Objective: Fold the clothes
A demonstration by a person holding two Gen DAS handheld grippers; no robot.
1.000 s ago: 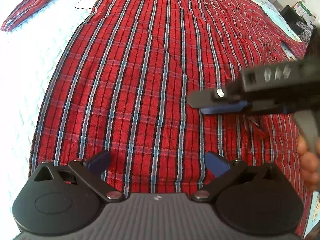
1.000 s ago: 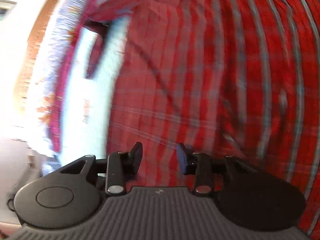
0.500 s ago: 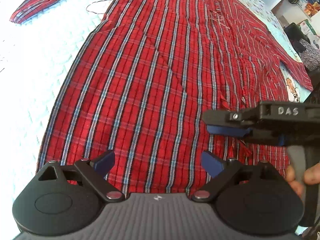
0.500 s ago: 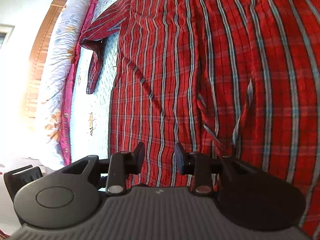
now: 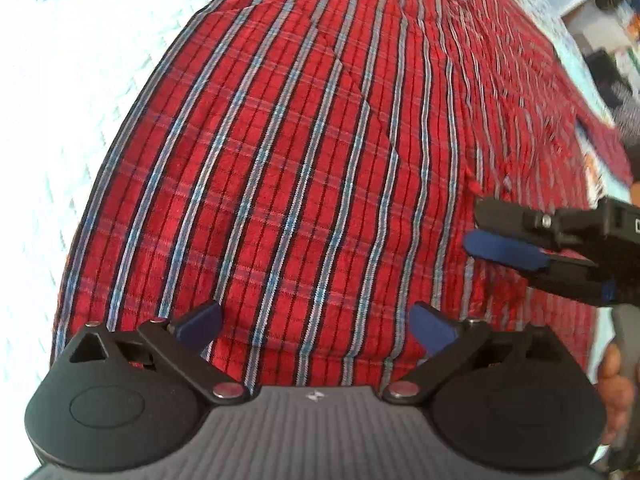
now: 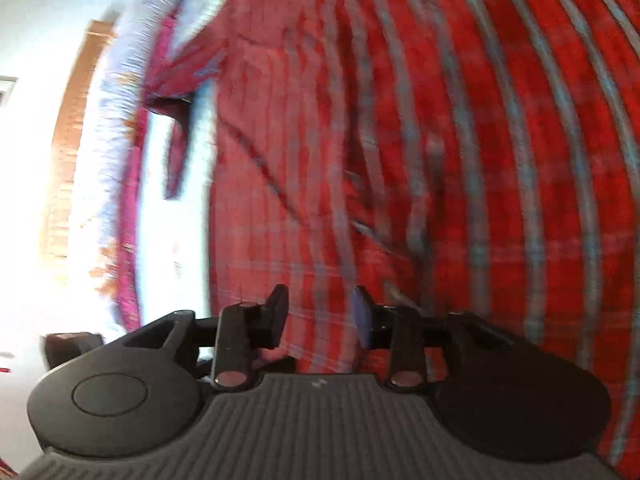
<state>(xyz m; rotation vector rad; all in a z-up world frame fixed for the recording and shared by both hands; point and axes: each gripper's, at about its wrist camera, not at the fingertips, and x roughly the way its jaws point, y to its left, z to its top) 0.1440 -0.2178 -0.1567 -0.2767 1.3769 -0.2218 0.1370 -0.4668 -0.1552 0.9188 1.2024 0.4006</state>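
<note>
A red plaid shirt (image 5: 300,168) lies spread flat on the bed, its hem nearest me. My left gripper (image 5: 316,326) hovers just above the hem with its jaws wide open and nothing between them. My right gripper (image 5: 480,230) reaches in from the right over the shirt's buttoned front edge, held by a person's hand (image 5: 616,392). Its jaws are opening and no cloth is pinched between them. In the blurred right wrist view the right gripper (image 6: 320,312) points across the shirt (image 6: 460,140) toward a sleeve (image 6: 180,80) at the far side.
A pale quilted bedspread (image 5: 60,120) shows left of the shirt. A pink-edged flowered cover (image 6: 116,168) and a wooden headboard (image 6: 68,160) lie beyond. Room furniture (image 5: 600,20) stands past the bed's right edge.
The right gripper has drawn back toward the right edge of the left wrist view, its fingers now a little further apart. The left gripper has come closer to the shirt's hem.
</note>
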